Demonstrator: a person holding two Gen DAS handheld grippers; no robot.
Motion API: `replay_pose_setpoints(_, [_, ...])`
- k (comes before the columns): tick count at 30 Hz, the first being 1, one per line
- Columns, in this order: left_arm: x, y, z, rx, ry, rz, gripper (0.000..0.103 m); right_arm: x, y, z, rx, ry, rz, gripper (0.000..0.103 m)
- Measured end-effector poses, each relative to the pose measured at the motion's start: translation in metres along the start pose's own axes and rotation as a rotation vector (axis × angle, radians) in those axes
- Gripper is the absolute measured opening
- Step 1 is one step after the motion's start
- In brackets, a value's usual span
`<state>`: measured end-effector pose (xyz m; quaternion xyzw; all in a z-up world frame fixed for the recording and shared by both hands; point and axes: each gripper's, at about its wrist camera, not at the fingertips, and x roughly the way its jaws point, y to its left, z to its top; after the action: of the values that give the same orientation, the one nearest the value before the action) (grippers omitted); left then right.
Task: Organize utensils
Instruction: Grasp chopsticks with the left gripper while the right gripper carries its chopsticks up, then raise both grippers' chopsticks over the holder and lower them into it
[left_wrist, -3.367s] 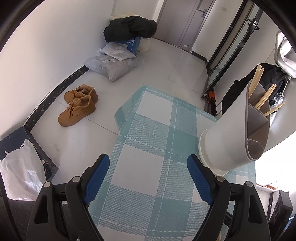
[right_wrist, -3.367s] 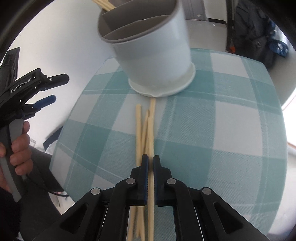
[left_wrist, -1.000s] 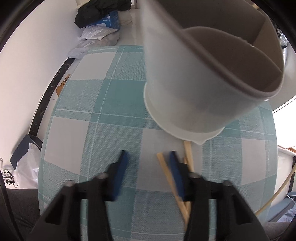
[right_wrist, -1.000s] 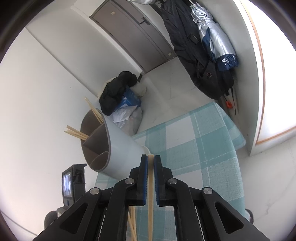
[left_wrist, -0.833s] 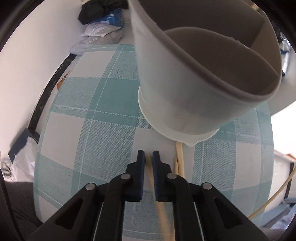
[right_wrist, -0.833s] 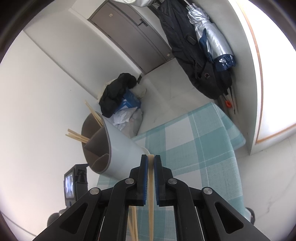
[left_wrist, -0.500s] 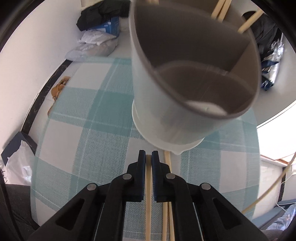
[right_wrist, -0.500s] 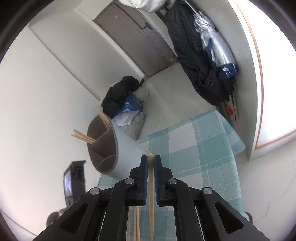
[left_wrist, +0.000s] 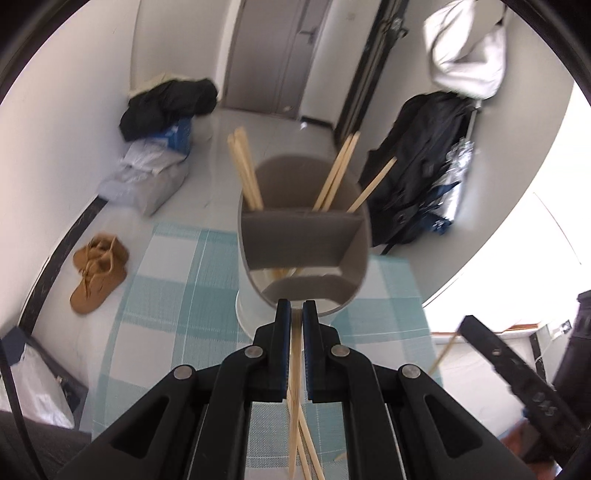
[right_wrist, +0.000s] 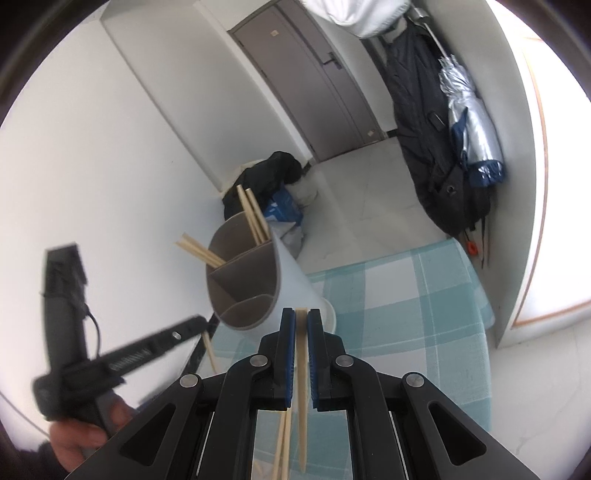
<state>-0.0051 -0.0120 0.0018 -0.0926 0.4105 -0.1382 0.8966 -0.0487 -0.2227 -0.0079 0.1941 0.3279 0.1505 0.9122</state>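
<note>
Two chopsticks — left chopstick (left_wrist: 295, 365) pinched between jaws | right chopstick (right_wrist: 301, 373) likewise

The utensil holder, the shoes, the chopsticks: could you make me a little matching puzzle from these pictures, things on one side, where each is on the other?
Things:
1. utensil holder
2. tan shoes
3. chopstick at the right gripper
4. dark coats

Places:
A. hanging at the wall on the right
B. on the floor beside the table
C. clamped between two blue-padded fingers
D. standing on the checked tablecloth, chopsticks in its back compartment

Pairs: 1-D, 2-B, 3-C, 4-A
</note>
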Motion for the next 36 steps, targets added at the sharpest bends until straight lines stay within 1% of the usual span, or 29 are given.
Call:
replay_pose_setpoints(4, [-0.006, -0.001, 0.003, 0.052, -0.036, -0.012, 0.002, -0.006, 0.013, -0.004, -0.035, -0.022, -0.02, 0.006])
replay_pose_setpoints(8, [-0.026, -0.012, -0.002, 0.11, -0.058, 0.003, 0.002, -0.015, 0.026, -0.01, -0.064, -0.047, -0.028, 0.006])
replay_pose_setpoints(9, [-0.031, -0.016, -0.004, 0.123, -0.07, -0.012, 0.002, -0.017, 0.028, -0.01, -0.068, -0.052, -0.032, 0.006])
replay_pose_setpoints(11, [-0.039, -0.02, -0.006, 0.147, -0.094, -0.027, 0.002, -0.019, 0.034, -0.012, -0.089, -0.056, -0.08, 0.006])
replay_pose_setpoints(13, [-0.044, -0.021, -0.007, 0.161, -0.103, -0.039, 0.002, -0.021, 0.038, -0.013, -0.094, -0.066, -0.098, 0.006])
replay_pose_setpoints(20, [-0.053, -0.015, -0.008, 0.16, -0.095, -0.065, 0.002, -0.033, 0.06, -0.018, -0.146, -0.112, -0.12, 0.006])
replay_pose_setpoints(25, [-0.055, -0.011, -0.012, 0.152, -0.076, -0.075, 0.002, -0.034, 0.071, -0.022, -0.178, -0.117, -0.129, 0.006])
replay_pose_setpoints(29, [-0.058, -0.01, -0.012, 0.157, -0.079, -0.075, 0.002, -0.035, 0.078, -0.023, -0.198, -0.122, -0.136, 0.006])
replay_pose_setpoints(36, [-0.066, -0.006, 0.001, 0.146, -0.08, -0.094, 0.002, -0.039, 0.083, -0.015, -0.199, -0.137, -0.122, 0.006])
